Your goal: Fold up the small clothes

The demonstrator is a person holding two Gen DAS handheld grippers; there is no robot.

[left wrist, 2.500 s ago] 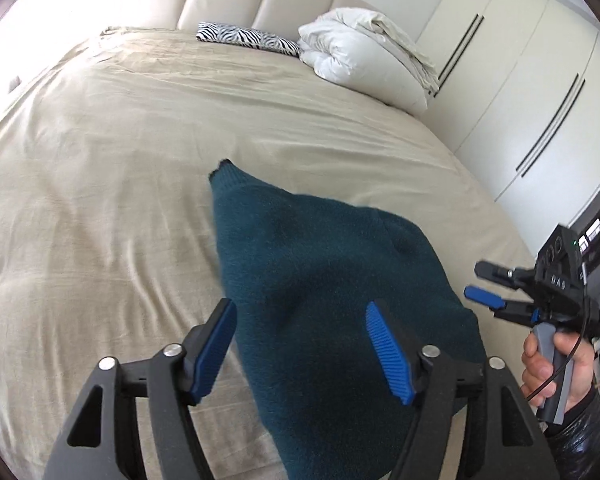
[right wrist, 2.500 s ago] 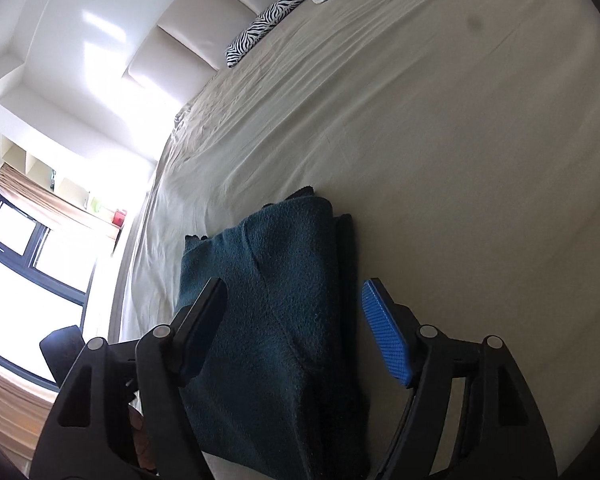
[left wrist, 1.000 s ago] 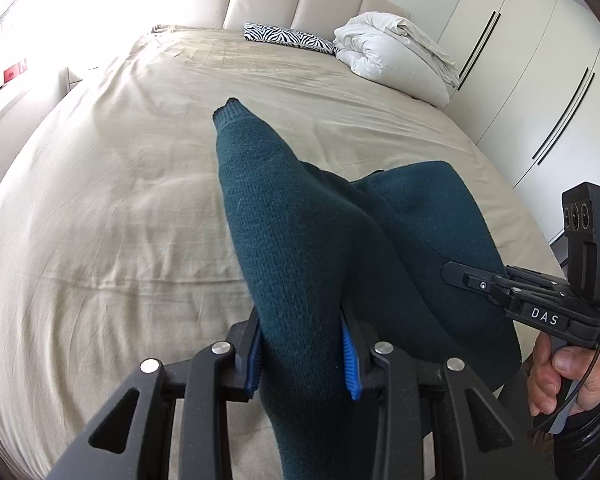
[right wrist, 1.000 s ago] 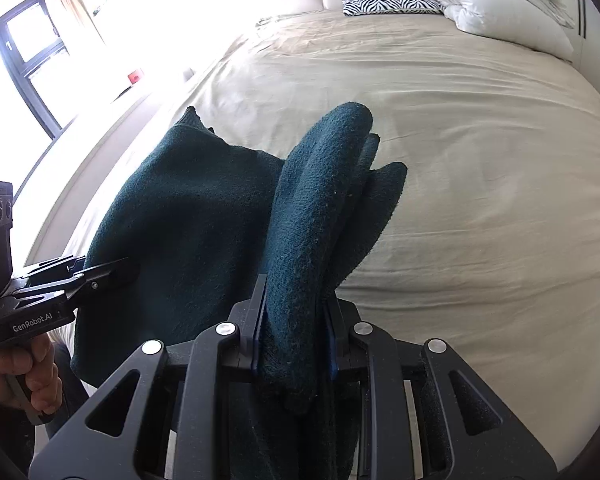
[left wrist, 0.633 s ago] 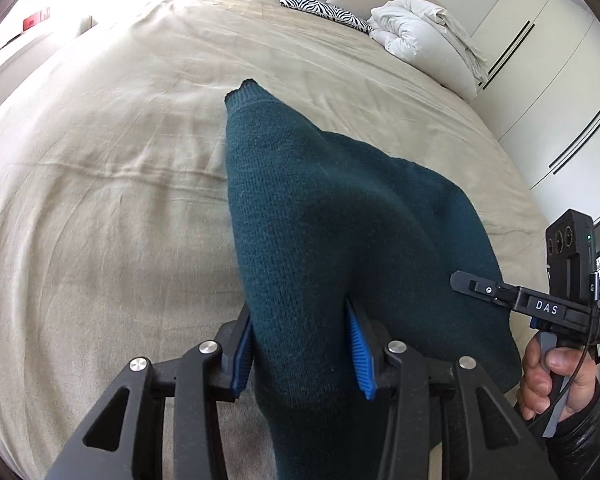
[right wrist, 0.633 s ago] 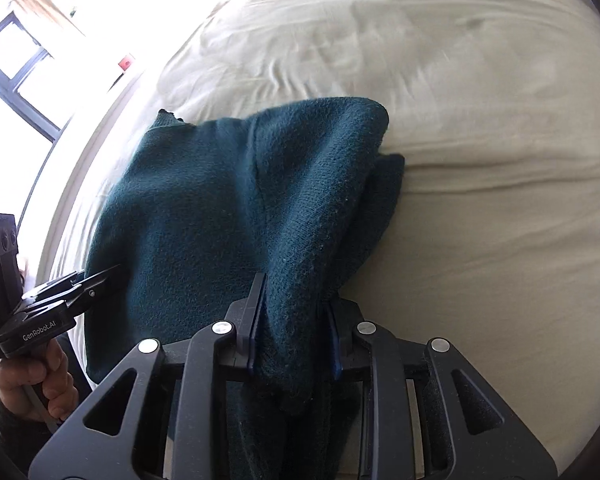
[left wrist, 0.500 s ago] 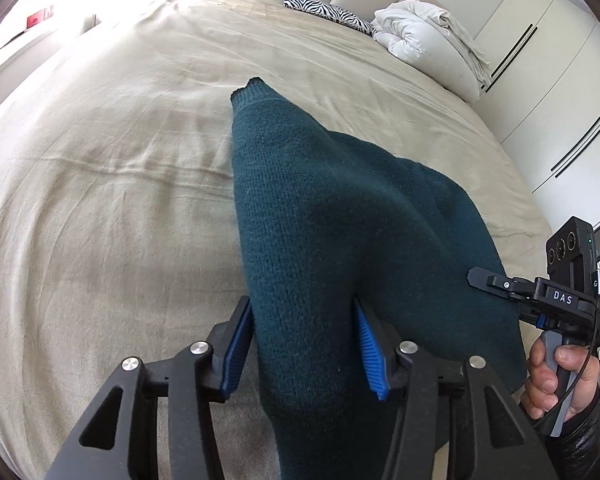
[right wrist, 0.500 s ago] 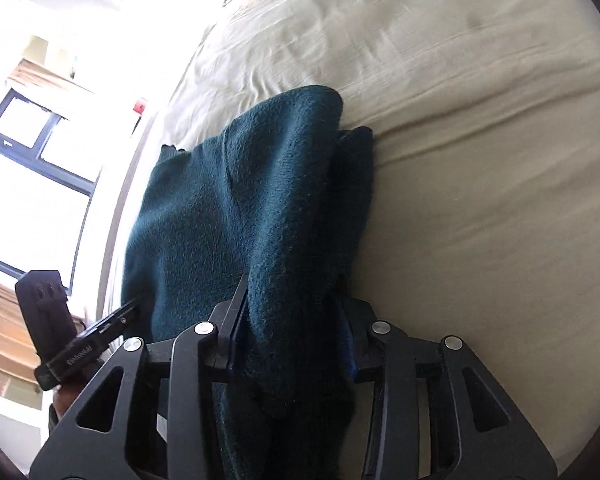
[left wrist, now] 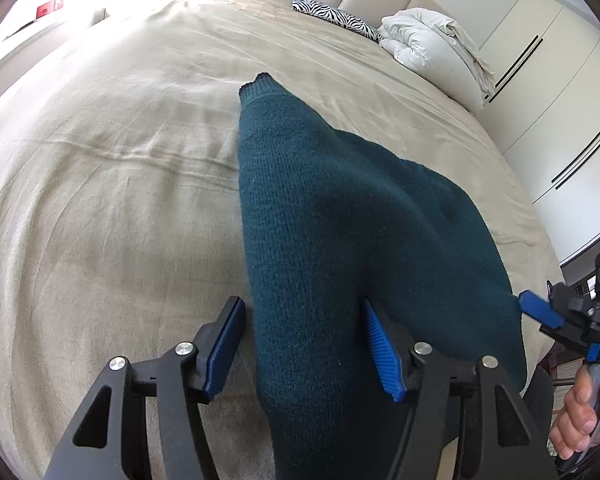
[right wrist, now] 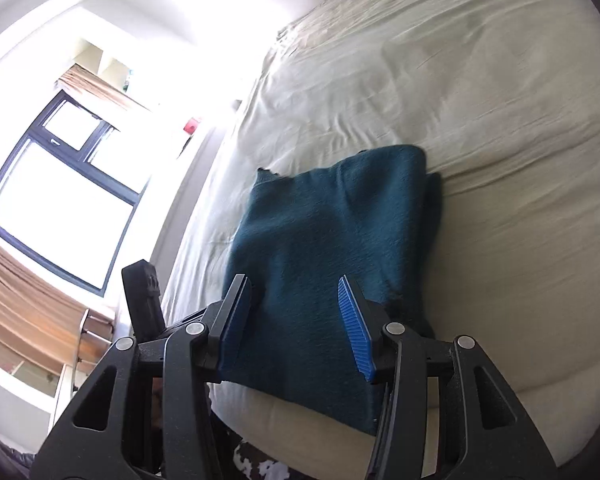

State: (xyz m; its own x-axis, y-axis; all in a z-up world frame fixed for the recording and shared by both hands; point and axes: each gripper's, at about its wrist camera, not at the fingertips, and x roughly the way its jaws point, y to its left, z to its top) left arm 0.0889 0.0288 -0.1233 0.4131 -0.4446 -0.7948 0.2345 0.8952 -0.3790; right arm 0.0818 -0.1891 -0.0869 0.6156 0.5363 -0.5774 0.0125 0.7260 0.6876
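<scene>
A wide bed under a wrinkled beige cotton sheet point(left wrist: 100, 208) extends ahead of both claws. The folded dark teal knitted sweater point(left wrist: 324, 240) lies flat on it near the edge, its near end between the blue pads of the left gripper point(left wrist: 306, 346) — jaws just opened, parted, gripping nothing. The right gripper point(right wrist: 296, 320) hovers over the sweater's near edge — jaws likewise just opened, pads clear of the knit.

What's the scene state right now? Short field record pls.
garment: dark teal knit sweater, folded, lying on the bed
surface: beige bed cover
left hand-held gripper: open, jaws have just been opening, sweater edge between the pads, not pinched
right hand-held gripper: open, jaws have just been opening, sweater between them, not pressed
background: zebra pillow, white duvet, wardrobe doors
</scene>
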